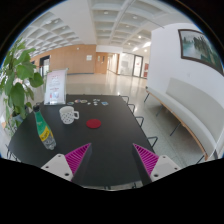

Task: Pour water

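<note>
Dark matt rectangular tabletop (100, 135), faint sheen; glossy white ceramic-looking mug (68, 115); clear green-tinted plastic bottle (44, 131); matt magenta gripper pads (77, 155); smooth polished pale floor (105, 84).

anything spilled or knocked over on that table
Nothing stands out. The green plastic bottle and white mug stand upright on the dark table, with no spill visible. The gripper is open, holding nothing.

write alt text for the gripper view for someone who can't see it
The gripper hangs open above the near end of a dark table, holding nothing. Beyond its fingers stand a green bottle, a white mug and a small red object, with a leafy plant beside the table.
</note>
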Action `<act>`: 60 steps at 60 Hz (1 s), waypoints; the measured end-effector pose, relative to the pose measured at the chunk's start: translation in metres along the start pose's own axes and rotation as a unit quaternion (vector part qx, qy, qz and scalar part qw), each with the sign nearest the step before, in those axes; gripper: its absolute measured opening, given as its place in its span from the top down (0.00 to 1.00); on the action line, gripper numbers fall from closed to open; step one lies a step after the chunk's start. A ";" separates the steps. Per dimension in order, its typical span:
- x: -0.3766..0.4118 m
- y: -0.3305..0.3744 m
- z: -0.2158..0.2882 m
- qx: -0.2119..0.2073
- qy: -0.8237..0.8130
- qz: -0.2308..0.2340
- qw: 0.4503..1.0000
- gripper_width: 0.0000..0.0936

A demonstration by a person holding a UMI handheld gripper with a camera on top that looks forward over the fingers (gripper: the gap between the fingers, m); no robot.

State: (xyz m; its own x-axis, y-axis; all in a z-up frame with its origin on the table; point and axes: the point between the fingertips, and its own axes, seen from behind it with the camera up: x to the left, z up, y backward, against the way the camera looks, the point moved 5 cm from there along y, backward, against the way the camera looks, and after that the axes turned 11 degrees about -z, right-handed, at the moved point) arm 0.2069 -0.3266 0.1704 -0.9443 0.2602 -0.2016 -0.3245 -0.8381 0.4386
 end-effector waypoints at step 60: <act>0.293 -0.042 -0.013 -0.089 -0.010 0.084 0.992 0.11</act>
State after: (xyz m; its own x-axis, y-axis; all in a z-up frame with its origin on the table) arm -0.0552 -0.2216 0.0812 -0.9857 0.1178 -0.1204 -0.1494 -0.9415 0.3019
